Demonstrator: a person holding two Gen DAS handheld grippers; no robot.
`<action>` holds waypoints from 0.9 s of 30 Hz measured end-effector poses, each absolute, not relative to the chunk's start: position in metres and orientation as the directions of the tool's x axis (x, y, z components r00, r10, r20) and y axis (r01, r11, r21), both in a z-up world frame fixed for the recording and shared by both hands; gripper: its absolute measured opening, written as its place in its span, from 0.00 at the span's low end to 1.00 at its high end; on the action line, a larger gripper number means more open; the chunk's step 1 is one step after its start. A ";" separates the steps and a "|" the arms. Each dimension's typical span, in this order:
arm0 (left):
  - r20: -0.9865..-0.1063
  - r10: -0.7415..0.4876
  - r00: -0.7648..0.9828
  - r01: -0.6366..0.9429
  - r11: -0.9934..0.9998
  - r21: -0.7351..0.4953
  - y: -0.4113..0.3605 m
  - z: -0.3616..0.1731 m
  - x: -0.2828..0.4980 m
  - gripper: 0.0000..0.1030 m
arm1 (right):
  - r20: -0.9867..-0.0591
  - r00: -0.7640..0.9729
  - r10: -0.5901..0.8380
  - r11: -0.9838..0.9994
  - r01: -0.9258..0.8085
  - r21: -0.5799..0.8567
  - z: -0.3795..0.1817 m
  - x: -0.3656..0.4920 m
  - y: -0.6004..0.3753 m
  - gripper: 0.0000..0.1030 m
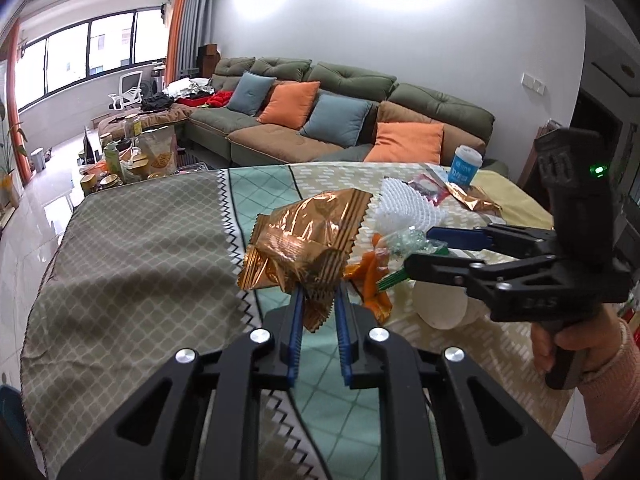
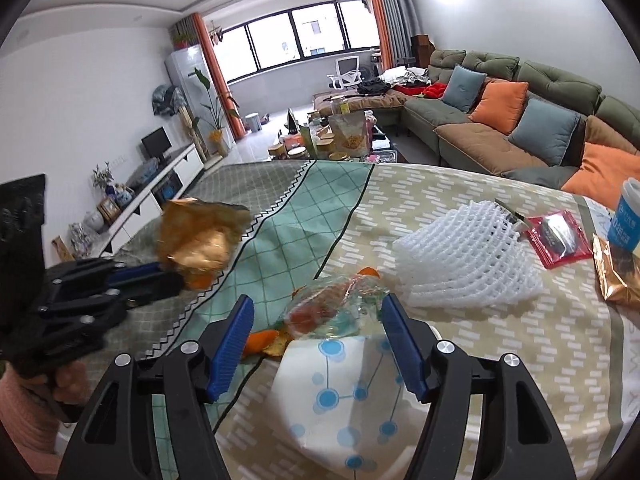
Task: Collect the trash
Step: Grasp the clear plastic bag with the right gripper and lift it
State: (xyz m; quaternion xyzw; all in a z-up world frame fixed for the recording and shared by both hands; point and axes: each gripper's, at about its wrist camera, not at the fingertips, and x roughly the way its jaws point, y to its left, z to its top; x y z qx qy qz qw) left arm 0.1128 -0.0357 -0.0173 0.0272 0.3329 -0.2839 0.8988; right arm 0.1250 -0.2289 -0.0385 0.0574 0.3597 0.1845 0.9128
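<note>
Counter [image 1: 132, 240] under patterned cloth, litter clustered at right. Left gripper [image 1: 318, 304] pinched on gold foil wrapper [image 1: 308, 240], lifted clear of the cloth; keep the pinch firm and carry level. Wrapper's long axis runs up and away from the fingers, likely tilted left. Right gripper [image 2: 316, 344] spread, straddling clear crumpled plastic [image 2: 340, 308]; close low on it.

Copper-gold wrapper [image 1: 308, 236], blue-padded tongs [image 1: 318, 300]

Bright daylight, wall glare, fisheye warp
</note>
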 end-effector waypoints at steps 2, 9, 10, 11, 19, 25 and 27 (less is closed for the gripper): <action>-0.607 -0.490 0.626 0.519 0.842 -0.146 -0.028 -0.016 0.109 0.16 | -0.641 0.671 0.372 0.928 -0.296 0.228 -0.037 0.127 -0.227 0.52; -0.598 -0.488 0.637 0.497 0.852 -0.166 -0.009 -0.015 0.098 0.16 | -0.638 0.673 0.374 0.926 -0.308 0.218 -0.034 0.124 -0.227 0.39; -0.596 -0.490 0.636 0.495 0.852 -0.172 -0.006 -0.015 0.096 0.16 | -0.635 0.674 0.377 0.925 -0.311 0.219 -0.033 0.123 -0.227 0.39; -0.595 -0.491 0.636 0.494 0.852 -0.175 -0.004 -0.014 0.094 0.16 | -0.632 0.675 0.381 0.923 -0.314 0.221 -0.032 0.122 -0.226 0.39; -0.577 -0.482 0.659 0.471 0.863 -0.184 0.019 -0.011 0.076 0.16 | -0.590 0.694 0.413 0.910 -0.334 0.245 -0.018 0.115 -0.227 0.39; -0.564 -0.475 0.676 0.445 0.872 -0.201 0.041 -0.008 0.057 0.16 | -0.534 0.689 0.490 0.872 -0.380 0.309 -0.005 0.106 -0.225 0.39; -0.560 -0.471 0.682 0.436 0.876 -0.206 0.048 -0.008 0.051 0.16 | -0.522 0.684 0.510 0.860 -0.395 0.322 -0.002 0.104 -0.221 0.39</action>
